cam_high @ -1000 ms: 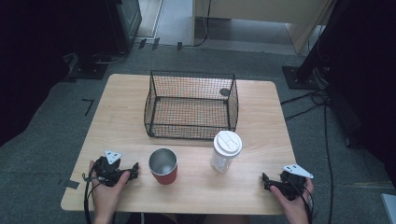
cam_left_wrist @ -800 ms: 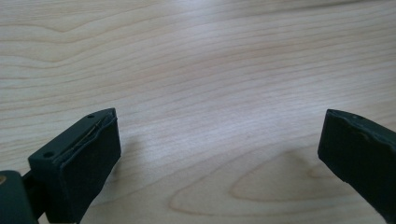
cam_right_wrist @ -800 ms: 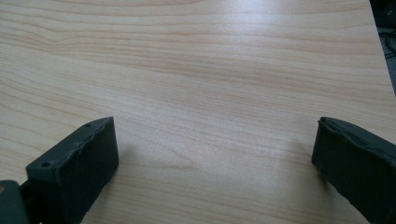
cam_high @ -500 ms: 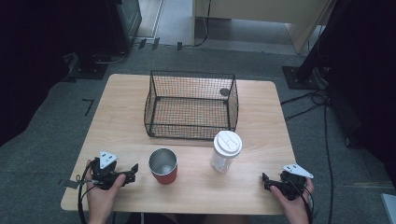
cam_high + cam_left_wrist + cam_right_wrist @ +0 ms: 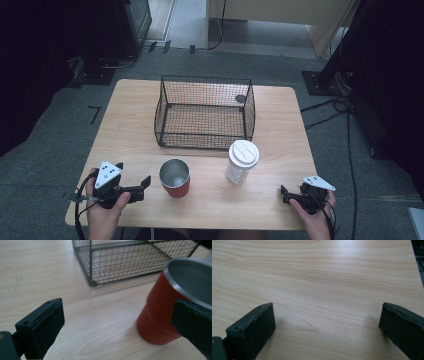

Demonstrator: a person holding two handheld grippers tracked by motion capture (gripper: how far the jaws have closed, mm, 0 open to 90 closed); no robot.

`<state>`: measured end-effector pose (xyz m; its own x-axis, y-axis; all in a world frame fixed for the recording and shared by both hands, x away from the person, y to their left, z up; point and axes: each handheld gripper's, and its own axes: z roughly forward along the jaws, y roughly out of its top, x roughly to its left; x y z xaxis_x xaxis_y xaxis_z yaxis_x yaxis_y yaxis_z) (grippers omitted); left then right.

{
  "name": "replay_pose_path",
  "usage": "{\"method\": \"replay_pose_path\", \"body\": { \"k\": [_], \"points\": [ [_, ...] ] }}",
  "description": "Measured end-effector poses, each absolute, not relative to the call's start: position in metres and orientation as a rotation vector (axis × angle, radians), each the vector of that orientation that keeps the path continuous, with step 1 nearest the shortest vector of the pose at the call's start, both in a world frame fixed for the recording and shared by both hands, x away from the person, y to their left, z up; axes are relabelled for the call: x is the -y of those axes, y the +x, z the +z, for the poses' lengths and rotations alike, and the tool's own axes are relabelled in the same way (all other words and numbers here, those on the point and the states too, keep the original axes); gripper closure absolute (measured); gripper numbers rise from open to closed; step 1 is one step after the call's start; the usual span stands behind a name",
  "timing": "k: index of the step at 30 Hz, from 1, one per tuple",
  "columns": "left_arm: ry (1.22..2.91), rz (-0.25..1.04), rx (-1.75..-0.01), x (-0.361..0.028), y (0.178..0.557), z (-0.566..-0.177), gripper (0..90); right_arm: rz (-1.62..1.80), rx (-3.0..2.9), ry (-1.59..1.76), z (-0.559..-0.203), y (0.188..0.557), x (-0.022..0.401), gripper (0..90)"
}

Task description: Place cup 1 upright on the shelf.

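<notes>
Red metal cup with a bare steel rim and lining (image 5: pixel 174 178): upright on the pale wooden table (image 5: pixel 130 107), near the front edge, just right of the left gripper (image 5: pixel 145 184). Probably rigid and light, empty as far as the high view shows; smooth painted wall, so likely slippery under hard pads. Best taken across the body below the rim, jaws squarely on opposite sides. In the left gripper view, jaws spread wide, nothing between them, the cup (image 5: pixel 163 307) near the right-hand jaw, partly behind it.

Clear plastic tumbler with a white lid (image 5: pixel 241 162): upright to the right of the cup, well apart from it. Probably thin-walled and easy to crush or tip; a gentle grip low on the body seems wiser.

Black wire mesh basket (image 5: pixel 206 112): behind both, open at the top, apparently empty; stiff rim to clear when lifting anything over.

Right gripper (image 5: pixel 285 195): low at the front right corner, jaws wide apart over bare wood, holding nothing. Table edge close behind both hands; free room between cup and tumbler, and along both sides of the basket.
</notes>
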<state>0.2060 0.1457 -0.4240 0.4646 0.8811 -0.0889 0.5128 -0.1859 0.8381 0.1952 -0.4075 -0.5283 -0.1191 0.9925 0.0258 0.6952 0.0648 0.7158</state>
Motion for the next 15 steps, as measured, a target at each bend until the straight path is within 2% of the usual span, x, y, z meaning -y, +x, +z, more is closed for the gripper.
{"method": "replay_pose_path", "body": {
  "k": [7,15],
  "points": [
    [1.835,0.491,-1.065,-0.124,0.194,-0.408,0.1,0.814,-1.868,1.676,-0.528,0.195,0.408,0.4],
    [1.877,0.445,-1.006,-0.099,0.192,-0.415,0.1,0.813,-1.868,1.676,-0.528,0.195,0.408,0.4]
  ]
}}
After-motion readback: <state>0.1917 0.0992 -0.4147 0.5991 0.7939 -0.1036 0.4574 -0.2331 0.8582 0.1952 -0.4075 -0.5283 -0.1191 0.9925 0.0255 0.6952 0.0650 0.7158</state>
